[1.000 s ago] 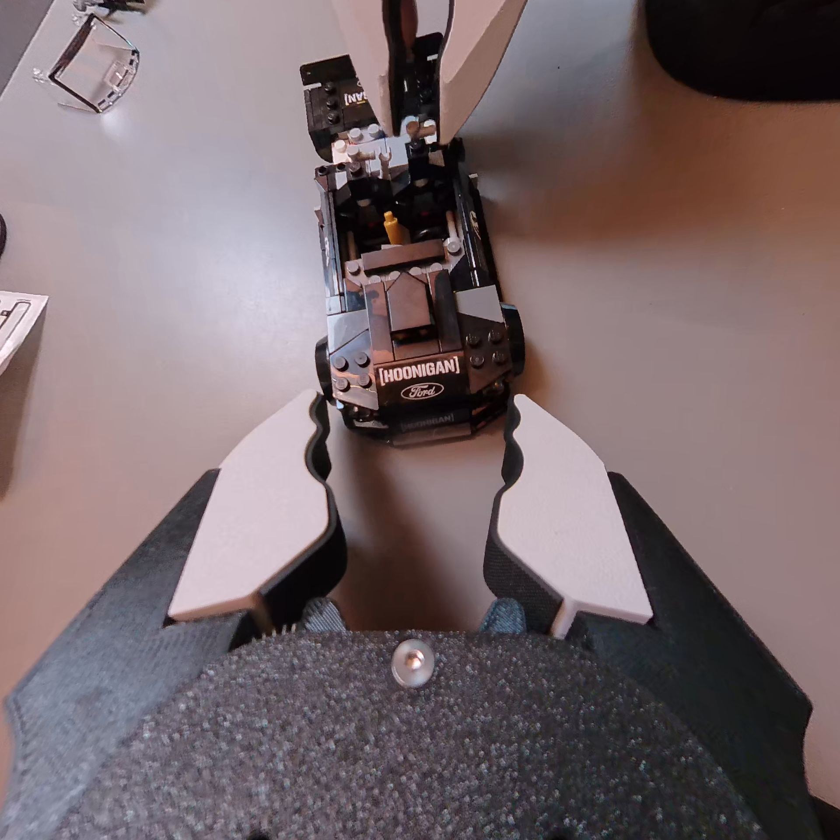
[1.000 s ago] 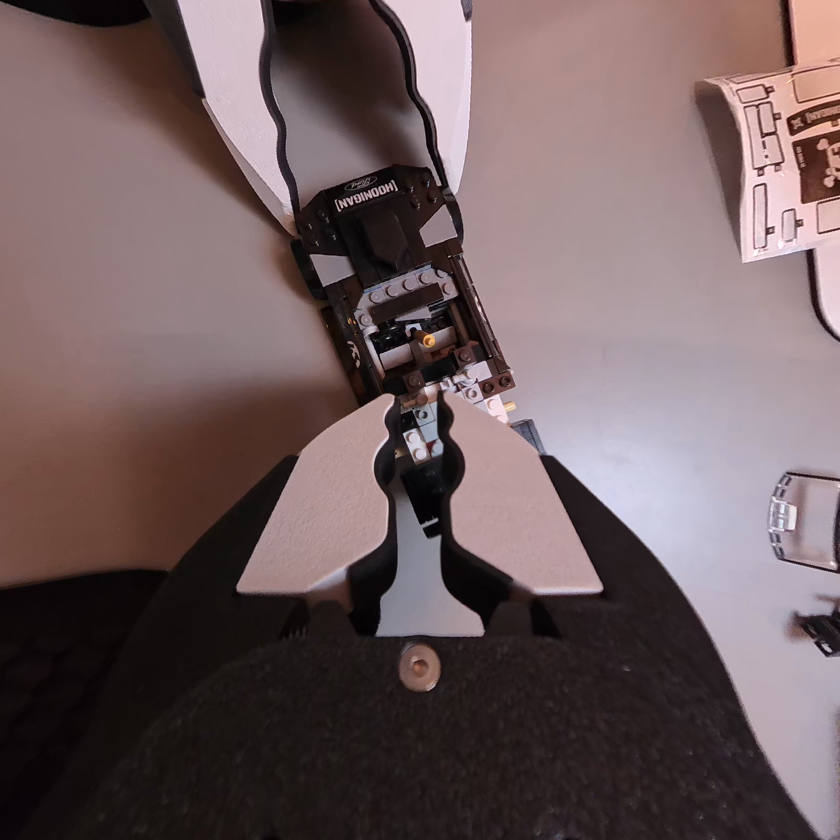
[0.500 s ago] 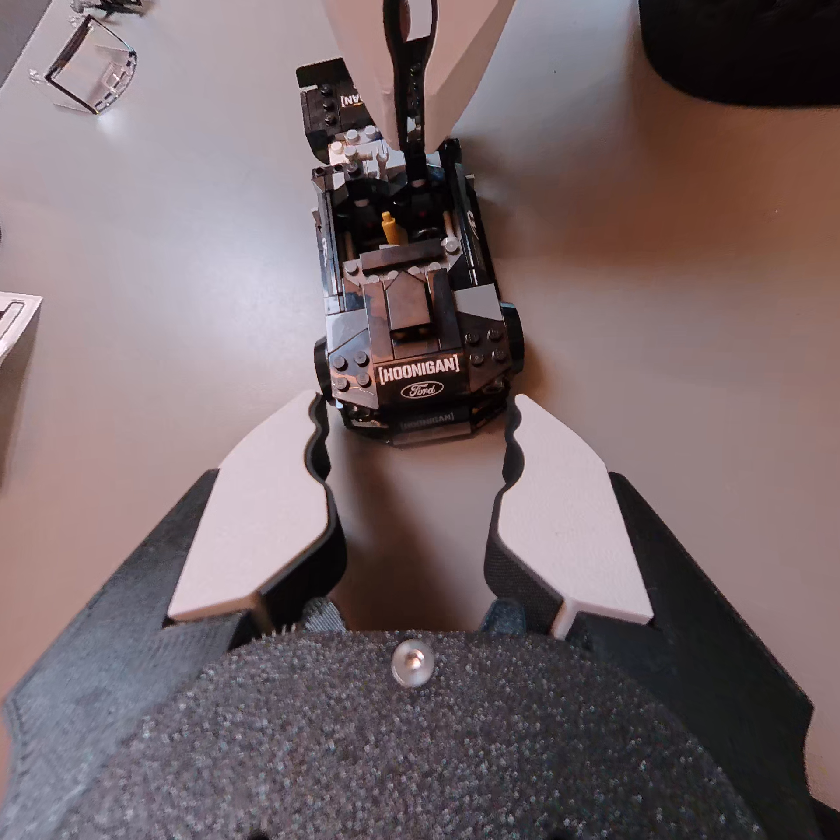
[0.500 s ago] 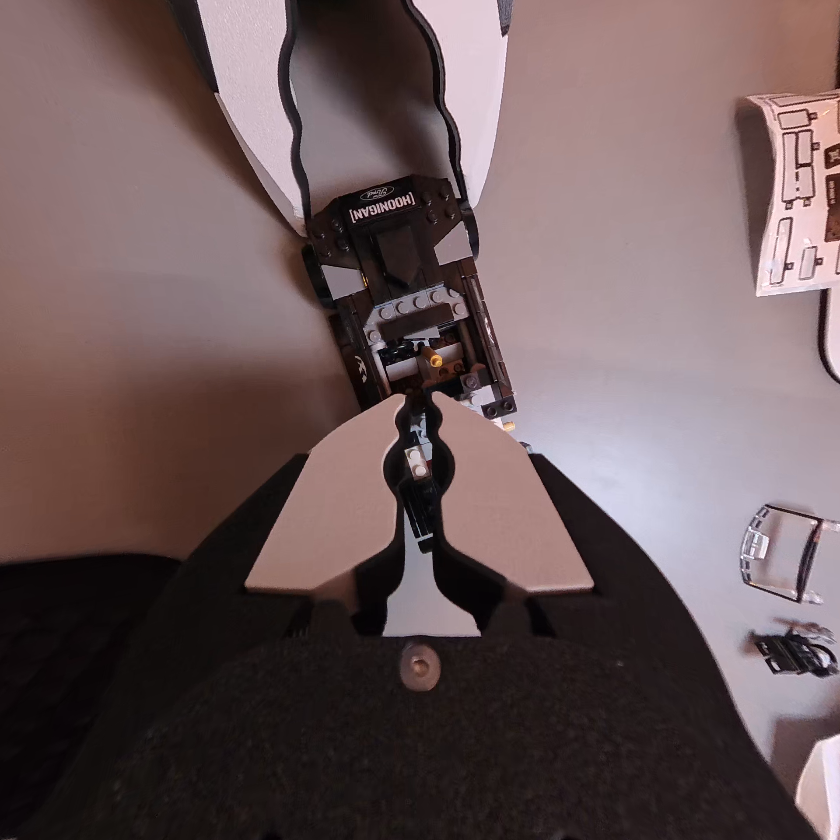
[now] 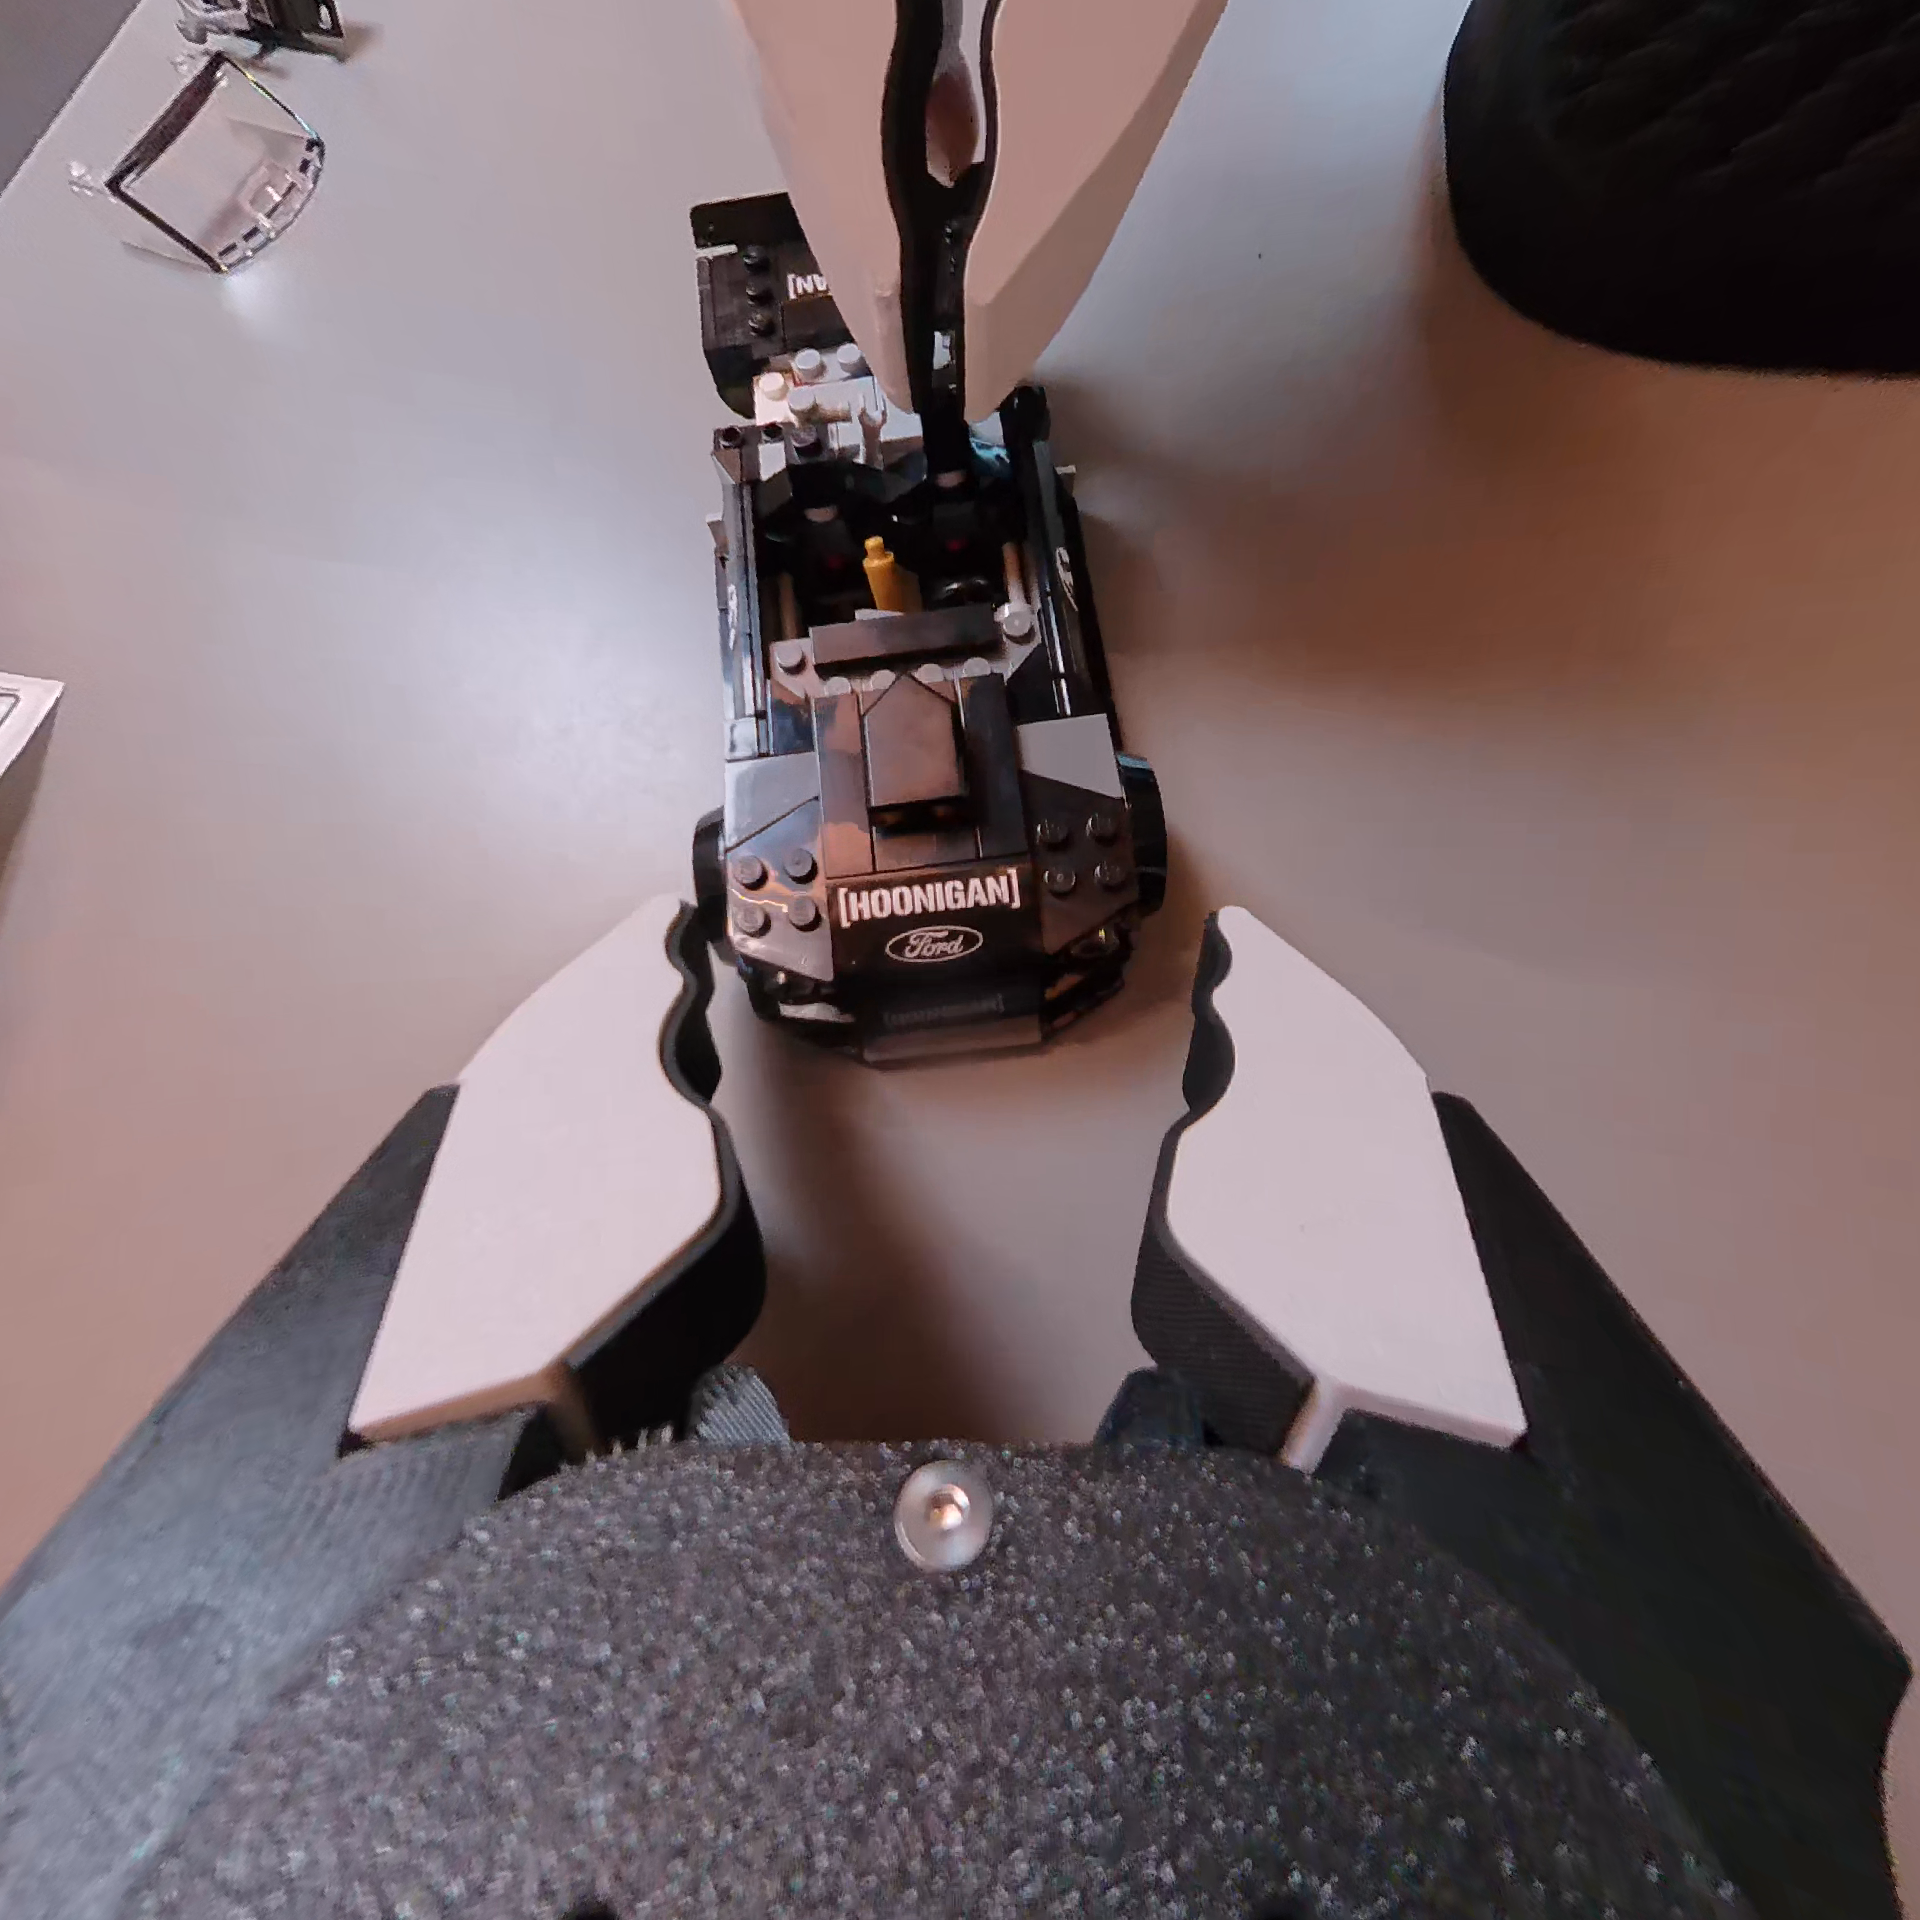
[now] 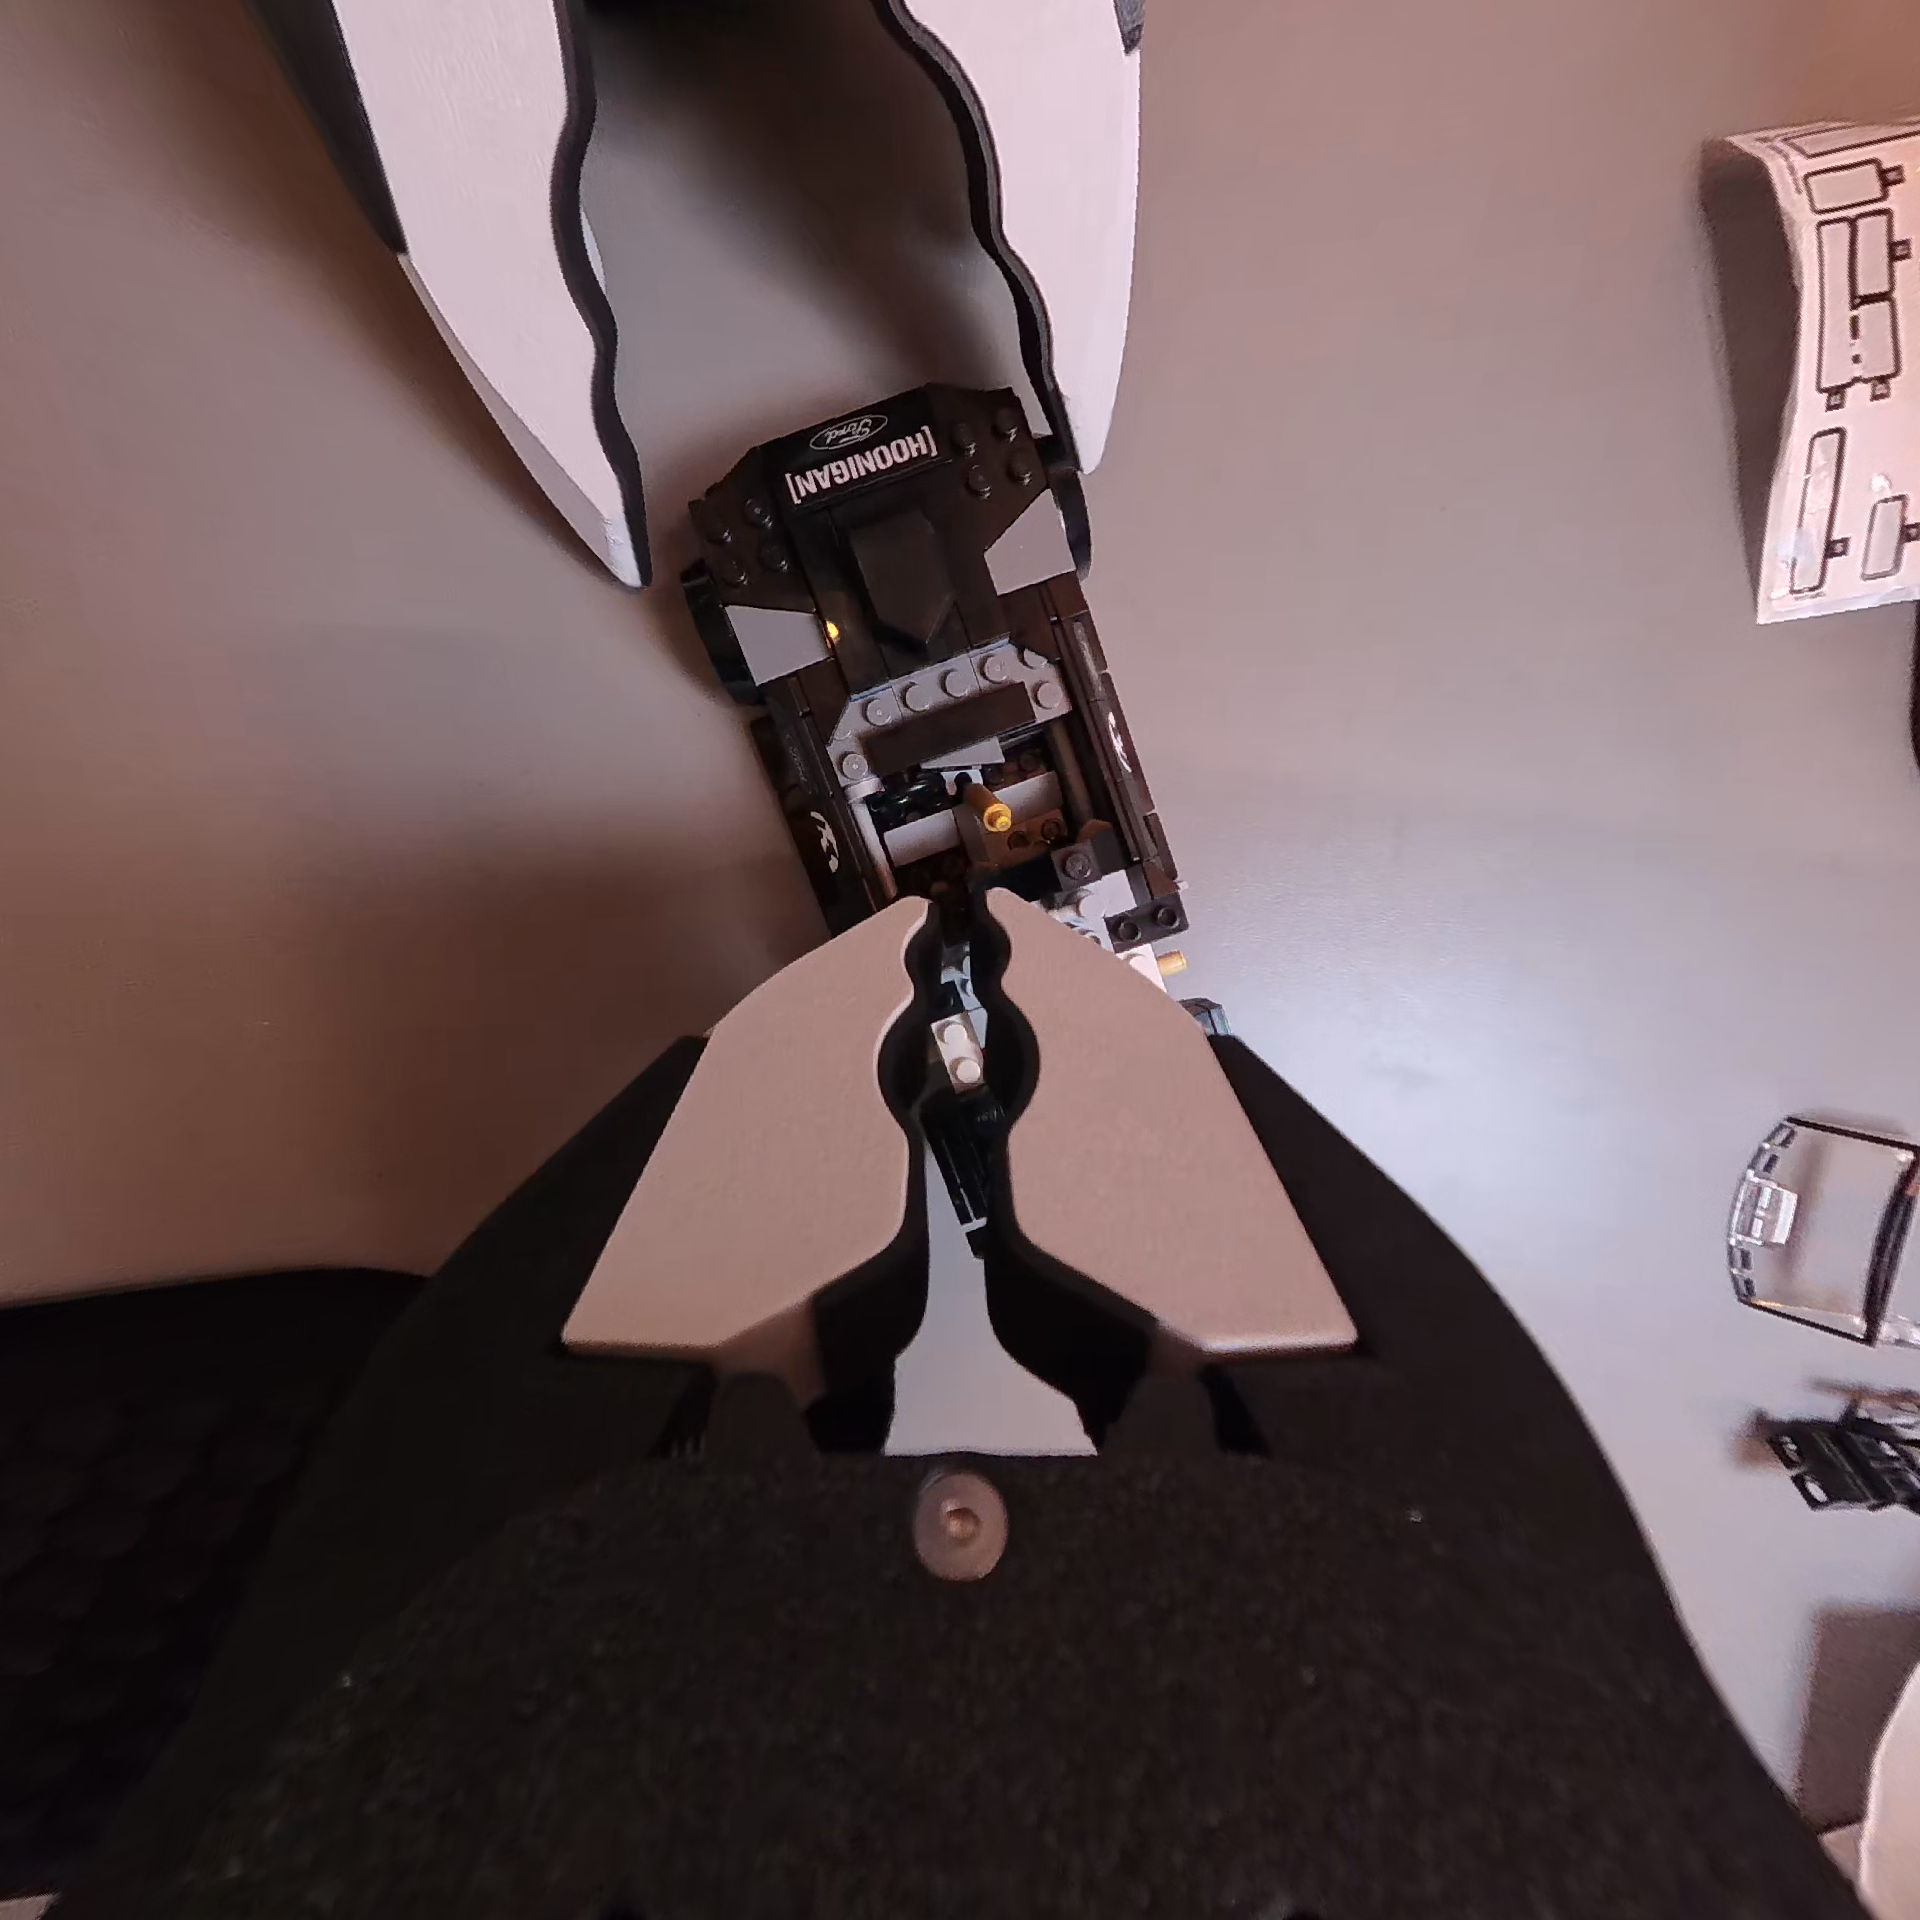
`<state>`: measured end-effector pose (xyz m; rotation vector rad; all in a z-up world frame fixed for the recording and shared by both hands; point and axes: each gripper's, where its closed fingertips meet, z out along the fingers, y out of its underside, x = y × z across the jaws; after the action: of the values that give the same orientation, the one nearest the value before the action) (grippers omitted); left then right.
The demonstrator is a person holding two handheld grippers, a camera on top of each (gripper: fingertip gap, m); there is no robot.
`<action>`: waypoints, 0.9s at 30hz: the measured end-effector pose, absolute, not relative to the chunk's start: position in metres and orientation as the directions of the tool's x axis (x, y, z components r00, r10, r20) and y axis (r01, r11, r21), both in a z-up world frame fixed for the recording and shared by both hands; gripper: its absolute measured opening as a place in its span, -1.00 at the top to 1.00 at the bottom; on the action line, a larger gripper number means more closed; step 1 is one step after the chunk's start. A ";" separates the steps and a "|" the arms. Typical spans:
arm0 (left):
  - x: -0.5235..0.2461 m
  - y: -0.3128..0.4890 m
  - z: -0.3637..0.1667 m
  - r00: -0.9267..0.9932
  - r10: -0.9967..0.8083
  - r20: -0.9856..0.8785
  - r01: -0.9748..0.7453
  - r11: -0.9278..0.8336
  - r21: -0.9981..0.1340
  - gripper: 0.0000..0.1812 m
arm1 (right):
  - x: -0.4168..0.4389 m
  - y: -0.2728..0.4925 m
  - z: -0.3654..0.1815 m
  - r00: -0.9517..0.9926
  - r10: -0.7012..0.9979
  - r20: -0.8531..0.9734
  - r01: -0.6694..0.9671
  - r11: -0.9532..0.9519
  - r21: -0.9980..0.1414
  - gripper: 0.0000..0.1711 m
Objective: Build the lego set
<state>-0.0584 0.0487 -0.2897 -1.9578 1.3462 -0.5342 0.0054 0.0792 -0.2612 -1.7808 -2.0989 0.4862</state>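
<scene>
Lego car (image 5: 925, 748) between parted left gripper (image 5: 940, 966); right gripper (image 6: 956, 909) closed.

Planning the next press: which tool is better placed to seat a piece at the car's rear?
Right: the right tool is shut at the car's rear; the left tool is open, straddling its nose.

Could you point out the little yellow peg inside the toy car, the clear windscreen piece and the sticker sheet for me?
yellow peg (image 5: 881, 575): left wrist view, on its upright shaft in the cockpit.
clear windscreen piece (image 6: 1820, 1236): right wrist view, on its transparent pane.
sticker sheet (image 6: 1844, 364): right wrist view, on the curled white paper.
</scene>
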 end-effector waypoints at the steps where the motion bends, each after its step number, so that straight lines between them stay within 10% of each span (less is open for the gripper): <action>1: -0.058 0.049 -0.290 0.381 -0.923 -0.051 -0.640 -0.224 -0.735 0.02 | 0.005 0.079 -0.261 -0.147 0.988 0.038 0.870 0.148 -0.471 0.94; 27: -0.057 0.053 -0.290 0.418 -0.907 -0.050 -0.624 -0.247 -0.742 0.03 | 0.006 0.079 -0.262 -0.078 0.996 0.033 0.882 0.085 -0.463 0.94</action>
<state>-0.0566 0.0534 -0.2899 -1.9742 1.2951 -0.5158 0.0061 0.0789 -0.2622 -1.8611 -2.0298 0.4657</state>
